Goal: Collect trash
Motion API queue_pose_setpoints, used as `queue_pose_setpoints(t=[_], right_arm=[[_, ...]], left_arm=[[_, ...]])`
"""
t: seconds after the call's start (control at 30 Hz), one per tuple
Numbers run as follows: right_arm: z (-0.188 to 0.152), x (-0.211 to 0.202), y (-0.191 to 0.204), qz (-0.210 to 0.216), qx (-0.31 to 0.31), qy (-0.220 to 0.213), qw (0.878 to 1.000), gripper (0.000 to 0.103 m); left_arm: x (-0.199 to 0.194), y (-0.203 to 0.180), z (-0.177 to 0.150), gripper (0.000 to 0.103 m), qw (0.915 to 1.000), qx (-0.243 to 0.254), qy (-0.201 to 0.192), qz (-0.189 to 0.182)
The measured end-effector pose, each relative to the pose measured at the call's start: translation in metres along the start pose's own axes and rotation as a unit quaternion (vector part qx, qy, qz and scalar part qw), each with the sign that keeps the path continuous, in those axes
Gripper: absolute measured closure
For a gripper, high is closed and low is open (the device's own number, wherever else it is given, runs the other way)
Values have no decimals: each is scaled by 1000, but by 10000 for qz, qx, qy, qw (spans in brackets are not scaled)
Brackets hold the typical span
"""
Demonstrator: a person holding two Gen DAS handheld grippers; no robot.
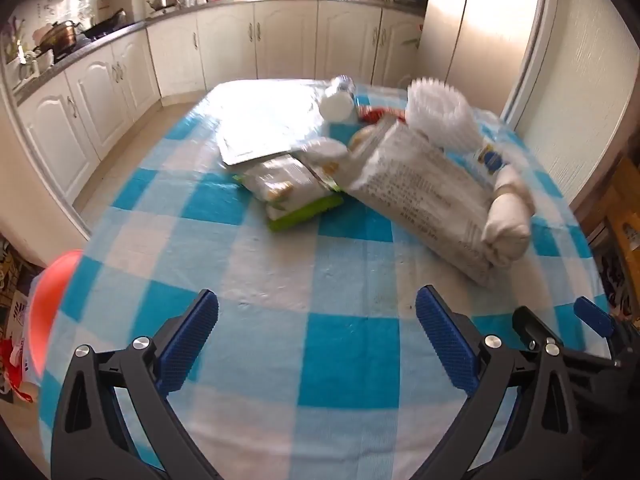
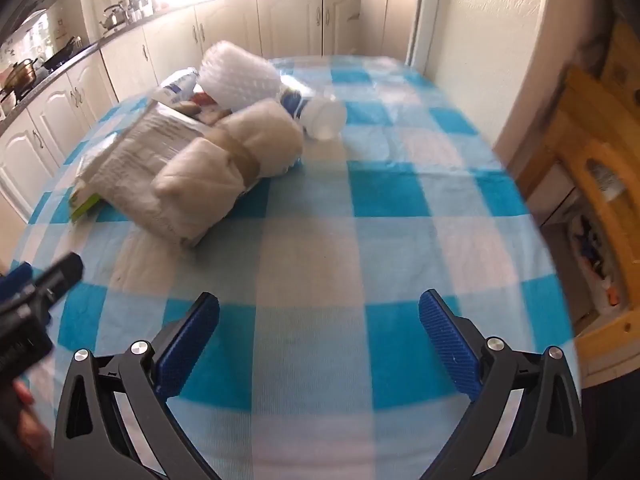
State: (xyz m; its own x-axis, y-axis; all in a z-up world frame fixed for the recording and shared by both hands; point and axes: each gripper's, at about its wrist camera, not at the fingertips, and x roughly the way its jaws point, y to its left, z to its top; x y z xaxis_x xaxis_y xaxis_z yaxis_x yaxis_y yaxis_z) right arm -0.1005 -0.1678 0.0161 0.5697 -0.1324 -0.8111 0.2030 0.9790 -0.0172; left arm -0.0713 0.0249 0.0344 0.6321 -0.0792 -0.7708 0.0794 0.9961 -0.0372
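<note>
A pile of trash lies at the far middle of the blue-checked table [image 1: 344, 344]: a printed white bag [image 1: 416, 192], a green-edged snack packet [image 1: 292, 196], a silver foil sheet [image 1: 264, 124], a white foam net [image 1: 440, 112], a rolled beige cloth [image 1: 508, 216] and a tipped plastic bottle [image 1: 340, 100]. My left gripper [image 1: 316, 340] is open and empty above the near table. In the right wrist view my right gripper [image 2: 320, 340] is open and empty, with the beige roll [image 2: 224, 168], the bag [image 2: 152, 144], the foam net [image 2: 240, 76] and a bottle [image 2: 320, 116] ahead to its left.
An orange bin rim [image 1: 48, 312] with a bag shows past the table's left edge. White kitchen cabinets [image 1: 120, 76] run along the left and back. A wall and a yellow wooden piece [image 2: 600, 168] stand to the right. The left gripper tip [image 2: 56, 276] shows at the right view's left edge.
</note>
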Motion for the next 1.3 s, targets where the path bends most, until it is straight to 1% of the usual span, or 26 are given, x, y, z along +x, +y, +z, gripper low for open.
queue_pose_setpoints(t=[0.17,0.2,0.3,0.4,0.47,0.57,0.67,0.73,0.87,0.93,1.07,1.2,1.3], right_arm=[[4,-55,2,-74,-86,-755,9971,5],[6,-69,2,-65,-74,-957,9954,5],[10,-112,-1,1,-61,-1462,9892,5],[9,-152,-2,69,-41,-1846,9828,5],[6,-174,0,106,-61,-2128,9770,5],[2,-204,4,183,-68,-2416,9702,5],[0,-225,2,303,-54,-2631,9643,5],[-4,-239,4,351,-96,-2809,9591,5],[-10,-260,6,396,-113,-2970,9540,5],[-9,-265,2,426,-91,-3002,9529,5],[-9,-271,1,452,-61,-3019,9523,5],[-11,-274,-3,474,-66,-3037,9516,5],[-14,-274,-4,516,-66,-3013,9521,4]], left_arm=[[-55,14,8,4,9982,-131,-575,119],[-65,18,10,4,9974,-146,-695,132],[-98,23,19,4,9936,-99,-1074,323],[-127,29,21,4,9887,-95,-1409,504],[-149,36,21,4,9854,-157,-1623,498],[-168,39,22,4,9815,-183,-1833,521],[-186,40,20,4,9765,-167,-2040,680],[-197,43,19,4,9738,-179,-2165,677],[-211,46,16,4,9705,-218,-2303,685],[-218,46,12,4,9682,-207,-2383,735],[-229,49,6,4,9662,-221,-2469,712],[-236,51,4,4,9650,-248,-2506,727],[-236,49,3,4,9659,-237,-2481,698]])
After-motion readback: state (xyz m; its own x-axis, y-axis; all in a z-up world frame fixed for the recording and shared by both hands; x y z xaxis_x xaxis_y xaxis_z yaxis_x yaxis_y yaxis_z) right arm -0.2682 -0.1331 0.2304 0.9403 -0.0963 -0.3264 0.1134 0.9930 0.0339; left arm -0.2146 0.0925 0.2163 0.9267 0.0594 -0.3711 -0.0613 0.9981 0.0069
